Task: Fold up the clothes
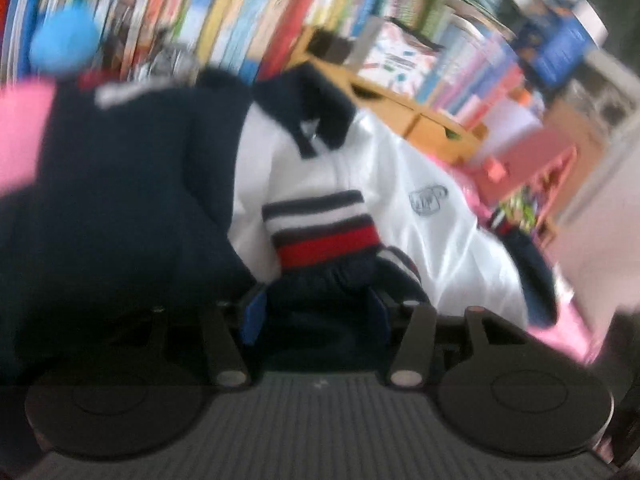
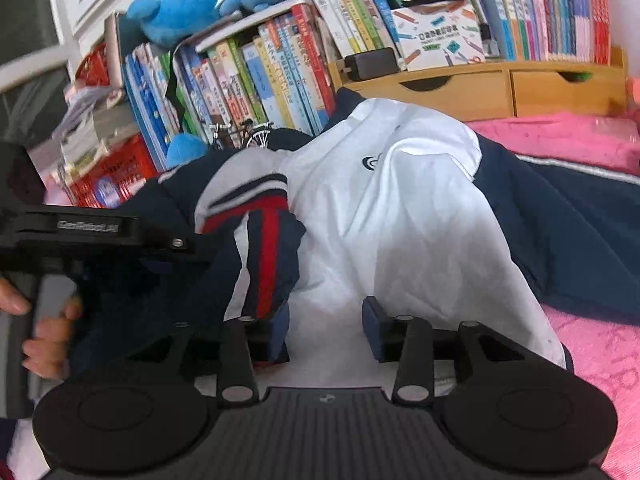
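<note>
- So, white/navy jacket (image 2: pixel 384 216) lay spread on pink blanket (image 2: pixel 592 344), in front of wooden drawer unit (image 2: pixel 512 84).
- Left gripper (image 1: pixel 316 316) clenched on navy fabric just below striped cuff (image 1: pixel 320 228); left wrist view blurred.
- Right gripper (image 2: pixel 326 330) parted, pads not pressing; white body of jacket lay between fingers, striped sleeve edge touching left finger (image 2: pixel 276 332).
- Left gripper also seen in right view w/ person's hand (image 2: pixel 44 336) on handle, left of jacket.
- Books (image 2: pixel 248 72) & blue plush toy (image 2: pixel 192 4) stood behind jacket.
</note>
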